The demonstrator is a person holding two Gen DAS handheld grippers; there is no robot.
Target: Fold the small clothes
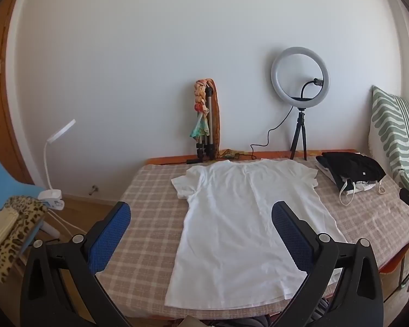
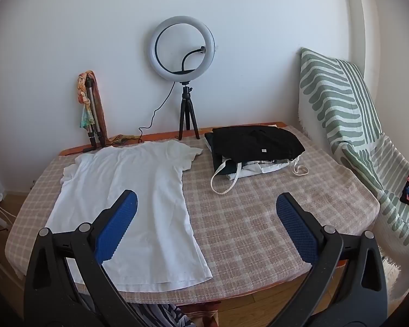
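Observation:
A white T-shirt (image 1: 240, 218) lies spread flat on the checked tablecloth (image 1: 150, 204), collar toward the wall and hem at the near edge. In the right wrist view the same T-shirt (image 2: 128, 190) fills the left half of the table. My left gripper (image 1: 201, 209) hovers open above the near left part of the shirt, its blue pads wide apart with nothing between them. Over the near edge my right gripper (image 2: 205, 199) is held open too; its left pad is over the shirt's lower part and its right pad over bare cloth (image 2: 245, 218).
A pile of dark and white clothes (image 2: 255, 147) with loose straps sits at the far right. A ring light on a tripod (image 2: 182, 51) and a folded tripod with a scarf (image 2: 91, 109) stand by the wall. A striped cushion (image 2: 340, 103) leans right; a clip lamp (image 1: 51, 163) stands left.

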